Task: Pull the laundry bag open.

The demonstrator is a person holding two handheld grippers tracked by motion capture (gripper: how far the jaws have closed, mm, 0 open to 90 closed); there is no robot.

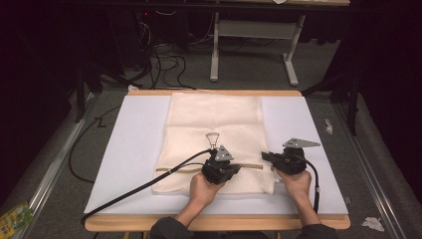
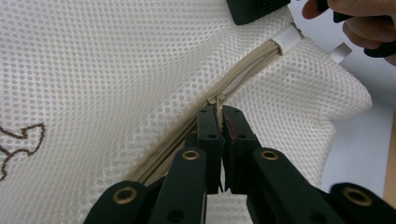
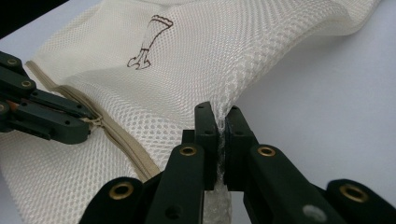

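Note:
A cream mesh laundry bag (image 1: pixel 214 124) lies flat on the white board (image 1: pixel 134 149), with a tan zipper (image 1: pixel 184 168) running across its near end. My left gripper (image 2: pixel 220 114) is shut on the small zipper pull (image 2: pixel 215 99), partway along the zipper (image 2: pixel 247 70). My right gripper (image 3: pixel 220 116) is shut on a pinch of the bag's mesh (image 3: pixel 187 60) at its right edge, lifting it into a ridge. In the high view the left gripper (image 1: pixel 237 168) and the right gripper (image 1: pixel 264 157) stand close together, tips facing each other. A brown line drawing (image 3: pixel 149 42) is printed on the bag.
The board rests on a wooden table (image 1: pixel 214 222). Cables trail from both grippers, the left cable (image 1: pixel 139 189) crossing the board to the front left. On the floor are a metal table frame (image 1: pixel 254 45), tangled wires (image 1: pixel 164 59), a wrapper (image 1: pixel 15 219) and crumpled paper (image 1: pixel 373 223).

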